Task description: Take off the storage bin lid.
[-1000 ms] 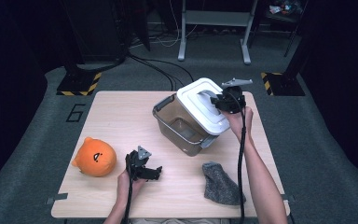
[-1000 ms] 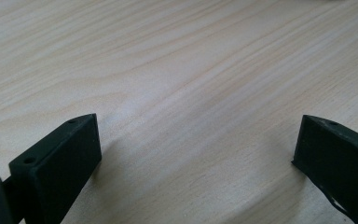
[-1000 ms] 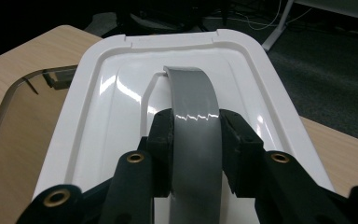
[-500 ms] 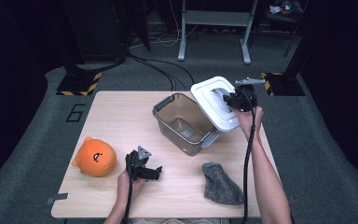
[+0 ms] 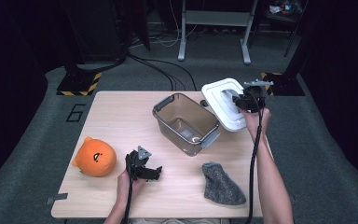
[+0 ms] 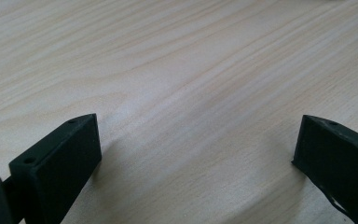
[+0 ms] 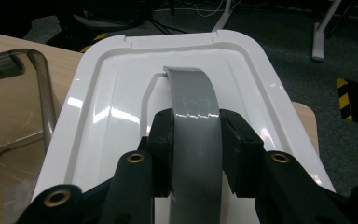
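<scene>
Holding the white lid [image 5: 225,102] by its grey handle [image 7: 196,126], your right gripper [image 5: 240,100] stays clamped, lid just right of the bin [image 5: 185,122]; left gripper [image 5: 154,173], released, sits well nearer you.

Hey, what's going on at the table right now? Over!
Right gripper shut on lid handle, white lid off the bin. Left gripper open over bare table. Nothing in the way.

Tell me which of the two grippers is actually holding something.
The right gripper: it is shut on the grey handle of the white lid. The left gripper is open over bare table.
</scene>
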`<state>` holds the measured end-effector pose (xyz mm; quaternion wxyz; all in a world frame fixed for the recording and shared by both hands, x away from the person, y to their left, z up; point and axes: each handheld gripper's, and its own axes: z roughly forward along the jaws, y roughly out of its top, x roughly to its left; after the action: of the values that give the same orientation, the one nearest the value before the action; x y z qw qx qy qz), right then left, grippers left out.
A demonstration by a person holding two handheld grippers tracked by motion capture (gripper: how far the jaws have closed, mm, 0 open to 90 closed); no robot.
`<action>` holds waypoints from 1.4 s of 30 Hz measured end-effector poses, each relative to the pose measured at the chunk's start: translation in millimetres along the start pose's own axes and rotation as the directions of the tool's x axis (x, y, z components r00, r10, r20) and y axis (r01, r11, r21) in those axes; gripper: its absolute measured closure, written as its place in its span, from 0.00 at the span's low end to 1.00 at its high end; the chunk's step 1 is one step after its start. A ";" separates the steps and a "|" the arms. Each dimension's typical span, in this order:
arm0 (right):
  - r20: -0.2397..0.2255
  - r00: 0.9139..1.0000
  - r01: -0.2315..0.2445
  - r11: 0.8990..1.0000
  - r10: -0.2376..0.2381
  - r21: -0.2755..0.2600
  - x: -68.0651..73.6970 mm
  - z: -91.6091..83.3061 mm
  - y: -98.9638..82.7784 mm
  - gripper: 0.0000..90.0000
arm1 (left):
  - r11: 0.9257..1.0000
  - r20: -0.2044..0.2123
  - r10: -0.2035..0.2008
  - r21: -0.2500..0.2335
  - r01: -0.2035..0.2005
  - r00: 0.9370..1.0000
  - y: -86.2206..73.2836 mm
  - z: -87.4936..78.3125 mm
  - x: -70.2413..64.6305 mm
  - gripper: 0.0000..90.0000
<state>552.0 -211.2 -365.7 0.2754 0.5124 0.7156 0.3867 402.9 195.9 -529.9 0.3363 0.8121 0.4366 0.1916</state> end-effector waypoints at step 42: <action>0.110 0.987 -0.130 0.986 0.118 0.109 -24.8 61.1 -87.7 0.74 | 1.000 0.000 0.000 0.000 0.000 1.000 0.0 0.0 0.0 0.00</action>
<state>562.8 -233.5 -472.5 0.2571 0.5903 0.6884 0.3340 402.9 195.8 -529.9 0.3365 0.8120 0.4366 0.1917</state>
